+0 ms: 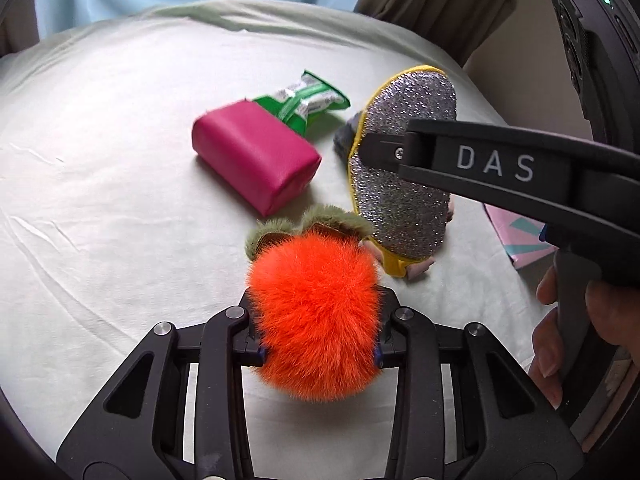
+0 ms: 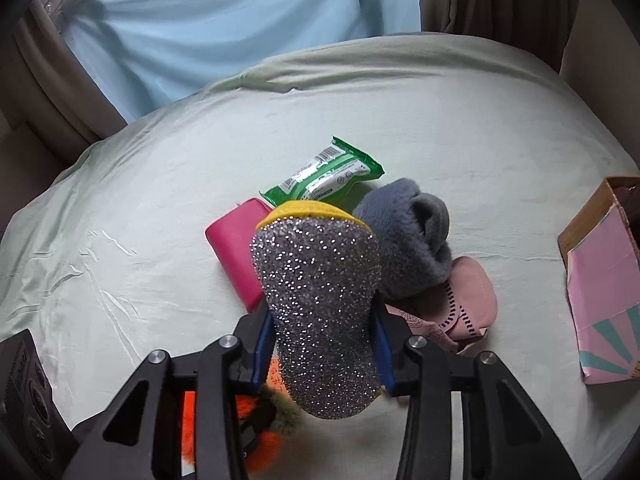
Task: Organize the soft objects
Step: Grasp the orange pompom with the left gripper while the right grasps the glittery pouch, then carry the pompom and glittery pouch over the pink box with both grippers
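Note:
My left gripper [image 1: 318,350] is shut on a fluffy orange plush ball [image 1: 316,312] with green furry leaves, held above the pale bed sheet [image 1: 100,200]. My right gripper [image 2: 320,354] is shut on a silver glitter sponge [image 2: 320,312] with a yellow edge; it also shows in the left wrist view [image 1: 400,184], held upright just right of the plush. On the sheet lie a pink pouch [image 1: 254,156], a green wipes packet [image 2: 322,178], a grey fuzzy slipper [image 2: 408,236] and a pink cloth piece [image 2: 460,308].
An open cardboard box with a pink patterned side [image 2: 600,296] stands at the right on the bed. A light blue curtain [image 2: 224,24] hangs behind the bed's far edge. The left gripper's body [image 2: 28,392] shows at the lower left of the right wrist view.

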`<state>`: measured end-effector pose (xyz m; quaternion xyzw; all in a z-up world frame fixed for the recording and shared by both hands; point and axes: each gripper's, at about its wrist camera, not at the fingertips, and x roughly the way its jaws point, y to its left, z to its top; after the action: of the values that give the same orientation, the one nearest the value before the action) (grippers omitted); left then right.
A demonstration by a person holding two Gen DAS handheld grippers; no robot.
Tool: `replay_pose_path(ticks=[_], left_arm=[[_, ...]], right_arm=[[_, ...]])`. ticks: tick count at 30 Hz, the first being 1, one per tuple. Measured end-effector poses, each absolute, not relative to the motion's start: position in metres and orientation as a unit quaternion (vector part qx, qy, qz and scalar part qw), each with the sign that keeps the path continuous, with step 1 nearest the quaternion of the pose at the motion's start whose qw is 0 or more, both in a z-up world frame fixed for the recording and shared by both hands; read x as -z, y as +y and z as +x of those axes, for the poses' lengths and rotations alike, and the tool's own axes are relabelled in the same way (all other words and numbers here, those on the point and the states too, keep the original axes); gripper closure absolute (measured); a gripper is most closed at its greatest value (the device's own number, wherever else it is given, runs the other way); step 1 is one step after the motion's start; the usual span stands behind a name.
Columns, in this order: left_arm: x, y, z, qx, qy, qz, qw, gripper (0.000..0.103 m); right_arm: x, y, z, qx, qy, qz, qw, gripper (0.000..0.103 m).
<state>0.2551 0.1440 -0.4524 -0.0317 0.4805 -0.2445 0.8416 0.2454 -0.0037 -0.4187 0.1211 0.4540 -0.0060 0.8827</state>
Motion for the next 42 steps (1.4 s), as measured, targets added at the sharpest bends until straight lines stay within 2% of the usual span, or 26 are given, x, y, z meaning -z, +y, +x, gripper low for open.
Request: replay_pose_path(ticks=[15, 26, 33, 42], left_arm=[[0.294, 0.133, 0.189, 0.205, 0.442, -0.029, 0.873, 0.072], [0.194, 0.035, 0.144, 0.174, 0.419, -0.034, 0.89, 0.072], [0.17, -0.059, 0.133, 0.177, 0.409, -0.042, 0.894, 0.072], [0.188, -0.173, 0.148, 0.18, 0.43, -0.046, 0.884, 0.072]], right_arm=[[0.292, -0.055, 0.197, -0.034, 0.418, 0.138, 0.897, 0.066], [0.213, -0.159, 0.138, -0.045, 0.411, 0.141, 0.9, 0.066], [0.203, -0.247, 0.118, -0.035, 0.413, 0.138, 0.899, 0.066], [0.22, -0.358, 0.124, -0.024, 0.432, 0.144, 0.89, 0.066]])
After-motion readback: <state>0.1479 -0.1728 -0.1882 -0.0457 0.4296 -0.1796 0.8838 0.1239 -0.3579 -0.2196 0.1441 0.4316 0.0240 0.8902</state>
